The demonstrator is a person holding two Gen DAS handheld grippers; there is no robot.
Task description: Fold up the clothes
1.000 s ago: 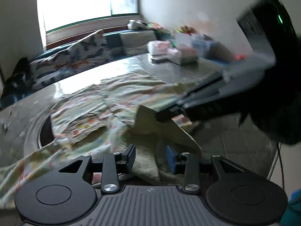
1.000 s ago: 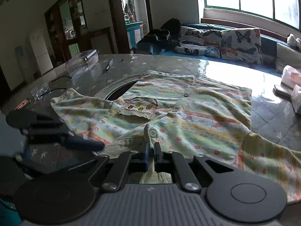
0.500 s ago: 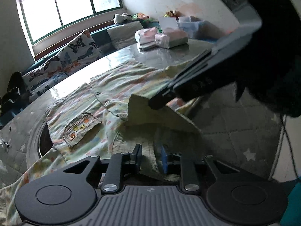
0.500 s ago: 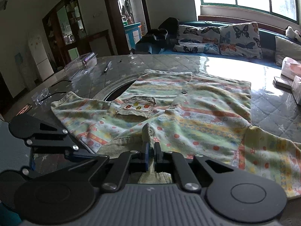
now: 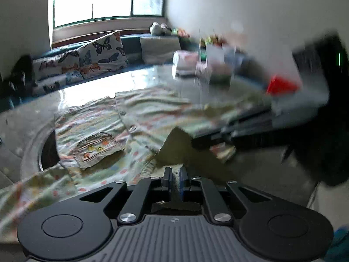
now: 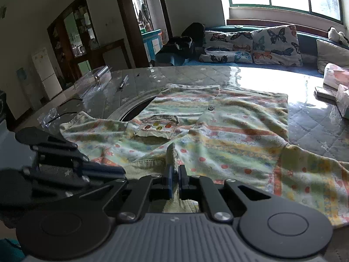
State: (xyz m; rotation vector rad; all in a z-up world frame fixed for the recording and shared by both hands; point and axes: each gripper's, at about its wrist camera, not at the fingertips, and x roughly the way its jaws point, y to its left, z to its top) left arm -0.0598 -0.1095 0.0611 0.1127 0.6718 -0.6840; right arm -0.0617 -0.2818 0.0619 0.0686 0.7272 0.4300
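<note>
A pale patterned child's shirt (image 6: 229, 131) with a chest pocket (image 6: 159, 126) lies spread on the grey quilted table (image 6: 309, 126). My right gripper (image 6: 174, 172) is shut on the shirt's ribbed collar and lifts a fold of it. My left gripper (image 5: 174, 174) is shut on the same collar edge of the shirt (image 5: 139, 118), close beside the right one. The right gripper shows blurred at the right of the left wrist view (image 5: 250, 133). The left gripper shows at the lower left of the right wrist view (image 6: 72, 166).
A round hole (image 6: 135, 111) opens in the table under the shirt's far left. A clear box (image 6: 96, 78) and a pen (image 6: 123, 81) lie at the back left. Packets and boxes (image 6: 336, 83) stand at the right. A butterfly-cushioned bench (image 6: 250, 43) runs behind.
My left gripper has closed from open onto the collar edge. The left wrist view has swung and blurred. The right gripper has stayed shut on the collar.
</note>
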